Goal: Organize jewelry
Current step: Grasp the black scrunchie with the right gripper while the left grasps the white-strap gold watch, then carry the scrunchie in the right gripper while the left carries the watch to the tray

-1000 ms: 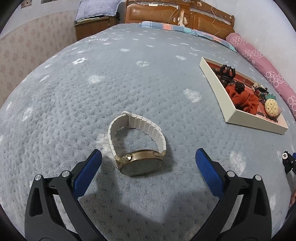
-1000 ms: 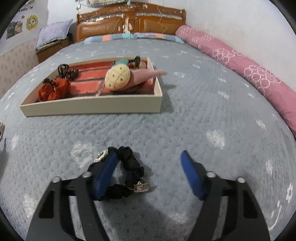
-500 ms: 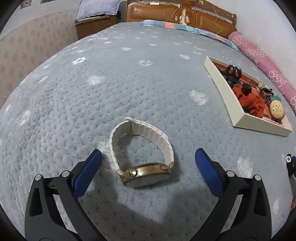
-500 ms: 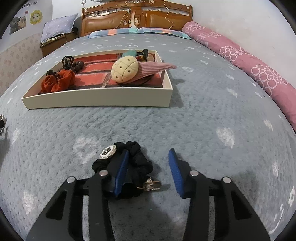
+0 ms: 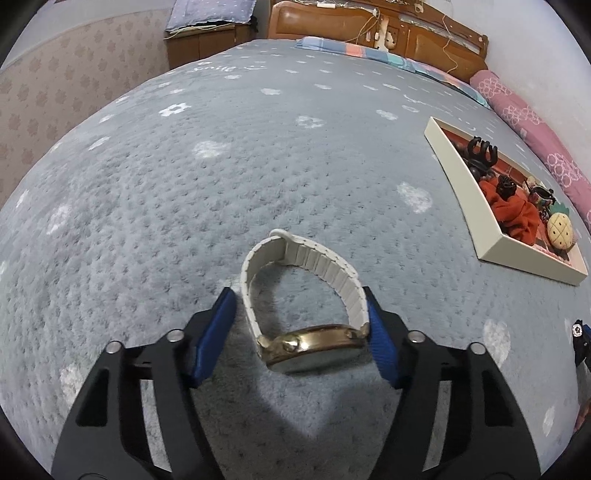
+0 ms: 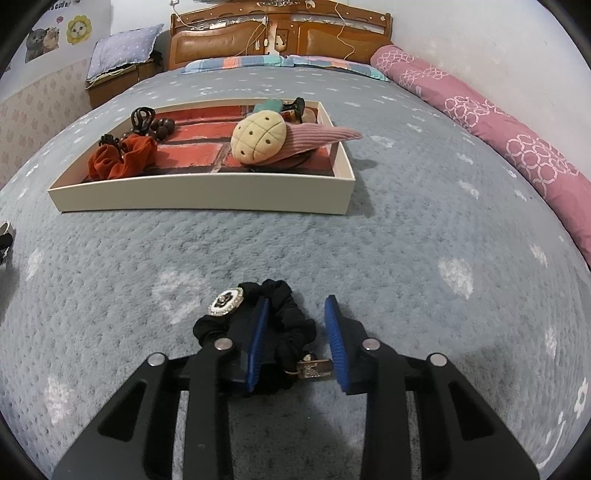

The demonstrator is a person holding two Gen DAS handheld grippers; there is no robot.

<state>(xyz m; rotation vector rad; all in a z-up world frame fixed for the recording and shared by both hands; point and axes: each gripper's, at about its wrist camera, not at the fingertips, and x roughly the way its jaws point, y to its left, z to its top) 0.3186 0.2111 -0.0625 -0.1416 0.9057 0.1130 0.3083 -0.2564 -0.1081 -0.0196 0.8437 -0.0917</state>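
Nearest in the left wrist view, the left tongs straddle a watch with a gold case and a white band, lying on its edge on the grey bedspread. Their blue pads are closing: the right pad is at the band, the left pad stands just clear of it, so the watch is between them but not clamped.

In the right wrist view, the right tongs are closing around one side of a black scrunchie on the same bedspread. The left pad sits inside its loop, the right pad just outside the fabric with a gap showing. A round jewelled charm lies on the scrunchie's left, a small gold tag at its near edge.

Farther off rests a shallow cream tray holding an orange scrunchie, a dark claw clip, brown beads and a plush pineapple. Beyond, a pink bolster runs along the wall right of the bed, and a wooden headboard stands farthest.
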